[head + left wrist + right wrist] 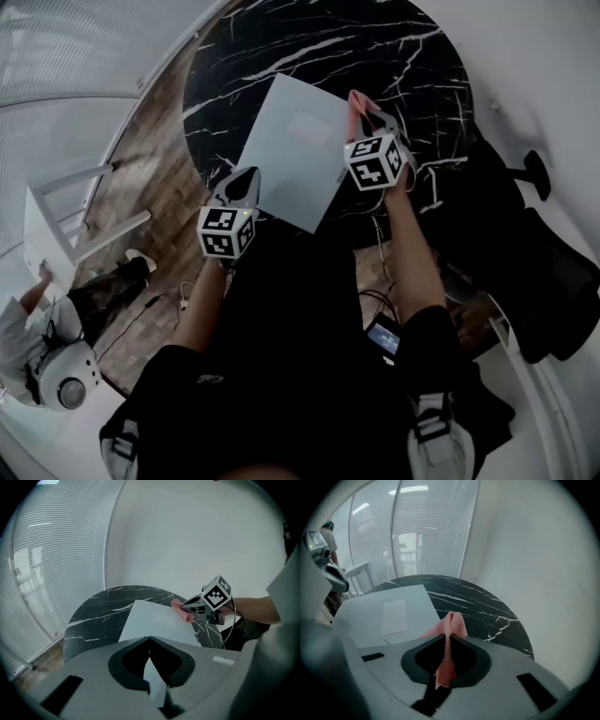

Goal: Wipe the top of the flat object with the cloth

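Observation:
A flat pale grey-blue object lies on a round black marble table, with a paler rectangle on its top. My left gripper is at the object's near corner, and its jaws are shut on the object's edge. At the object's right edge, my right gripper is shut on a pink cloth. The cloth sticks out past the jaws and touches the object's right side. In the left gripper view the cloth rests on the object's far right corner.
A white chair stands on the wooden floor at the left, with a seated person below it. A black chair is at the right. Cables and a small device lie on the floor by my feet. White blinds line the wall.

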`<state>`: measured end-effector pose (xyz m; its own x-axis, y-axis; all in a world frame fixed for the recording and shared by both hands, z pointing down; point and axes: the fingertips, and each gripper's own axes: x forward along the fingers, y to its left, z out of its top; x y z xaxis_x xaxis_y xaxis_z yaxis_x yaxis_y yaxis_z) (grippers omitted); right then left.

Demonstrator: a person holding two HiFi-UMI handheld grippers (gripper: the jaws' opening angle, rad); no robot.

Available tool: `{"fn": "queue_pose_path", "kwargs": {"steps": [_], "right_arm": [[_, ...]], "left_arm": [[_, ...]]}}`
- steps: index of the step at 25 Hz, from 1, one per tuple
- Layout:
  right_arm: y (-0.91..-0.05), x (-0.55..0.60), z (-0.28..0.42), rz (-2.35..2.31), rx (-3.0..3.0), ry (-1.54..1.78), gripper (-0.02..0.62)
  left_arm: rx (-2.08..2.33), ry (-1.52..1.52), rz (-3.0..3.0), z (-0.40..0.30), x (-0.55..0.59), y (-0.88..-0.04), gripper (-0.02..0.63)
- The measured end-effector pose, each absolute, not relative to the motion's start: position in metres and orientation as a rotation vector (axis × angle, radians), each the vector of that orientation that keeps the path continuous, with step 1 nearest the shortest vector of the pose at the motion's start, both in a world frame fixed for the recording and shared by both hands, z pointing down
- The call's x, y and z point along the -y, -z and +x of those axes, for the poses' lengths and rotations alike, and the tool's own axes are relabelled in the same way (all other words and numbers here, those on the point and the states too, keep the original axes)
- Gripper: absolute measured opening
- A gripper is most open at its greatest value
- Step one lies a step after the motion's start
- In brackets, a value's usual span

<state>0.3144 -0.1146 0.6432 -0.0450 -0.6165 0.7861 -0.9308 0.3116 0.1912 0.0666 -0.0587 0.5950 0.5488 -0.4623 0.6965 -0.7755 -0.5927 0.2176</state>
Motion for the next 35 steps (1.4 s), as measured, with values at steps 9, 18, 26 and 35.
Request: {"fn": "queue_pose_path", "kwargs": {"steps": [9, 18, 26, 35], "right_arm": [[-0.642, 0.102, 0.289, 1.343, 1.805, -0.441, 0.02], [-0.646, 0.08, 0.271, 1.311, 1.827, -0.462, 0.02], [-0.647, 0.061, 0.254, 1.283, 1.842, -0.464, 0.02], [-0.648, 0.042, 0.234, 1.241, 1.869, -0.446, 0.02]], "left_arm": [[0.953, -0.816, 2.307, 0.074, 0.057, -0.595, 0.0], [0.941, -0.818, 2.316, 0.068, 0.048, -0.595, 0.0], [0.927, -0.818, 2.314, 0.063, 0.032, -0.598, 0.0], [0.913, -0.829, 2.312, 0.056, 0.019, -0.604, 0.0]]}}
